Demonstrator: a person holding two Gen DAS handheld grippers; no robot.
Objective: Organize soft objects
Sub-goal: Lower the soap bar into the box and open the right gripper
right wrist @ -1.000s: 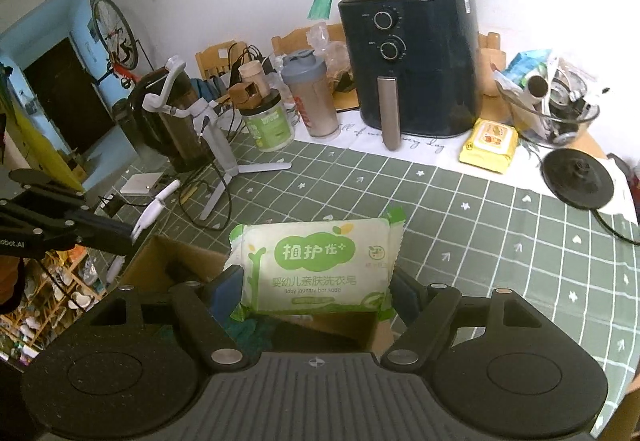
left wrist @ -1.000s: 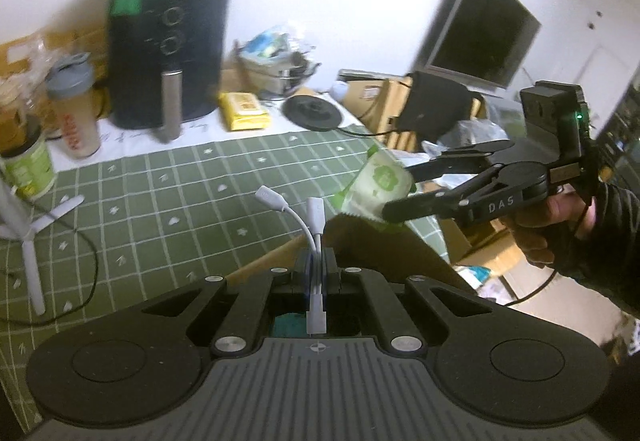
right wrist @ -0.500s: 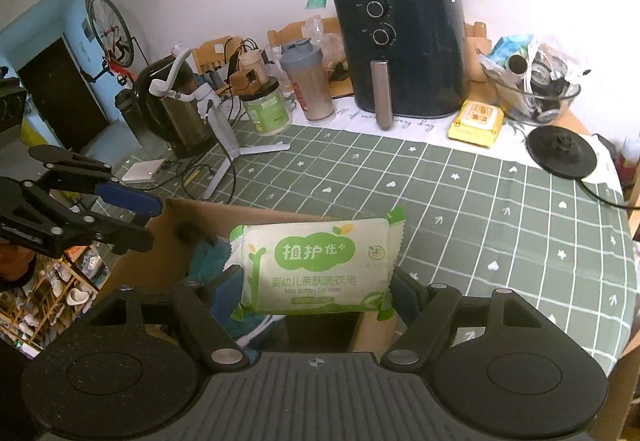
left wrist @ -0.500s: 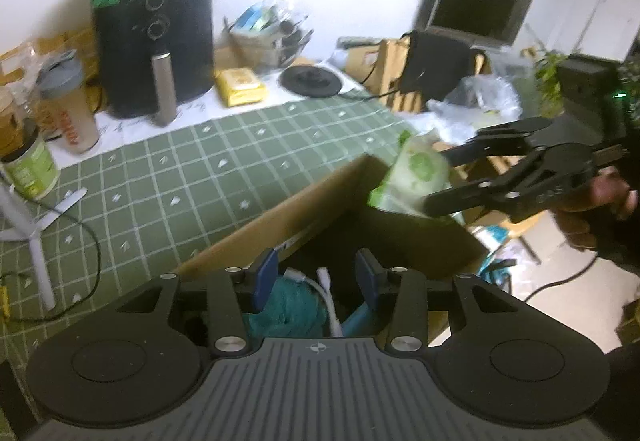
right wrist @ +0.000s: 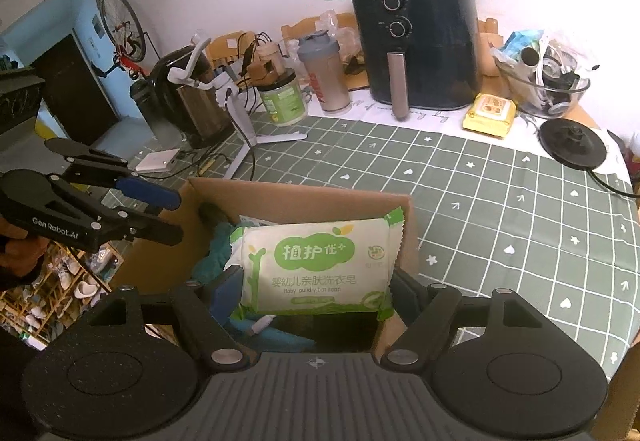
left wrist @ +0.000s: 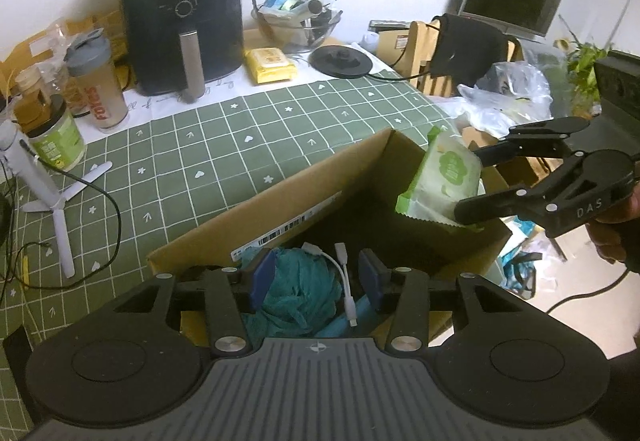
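An open cardboard box sits on the green checked tablecloth. Inside lie a teal cloth and a white adapter cable. My left gripper hovers over the box, its jaws opening; the cable lies loose below them, touching neither pad. My right gripper is shut on a green-and-white baby laundry soap pack, held upright over the box's right end. In the left wrist view the pack hangs above the far corner. The left gripper shows at the left of the right wrist view.
At the back stand a black air fryer, a shaker bottle, a green jar, a yellow pack, a black kettle base and a glass bowl. A white tripod stand with a cable is left of the box.
The left gripper opened and let the white cable fall into the box. Both grippers shifted over the box, the right one still carrying the soap pack.
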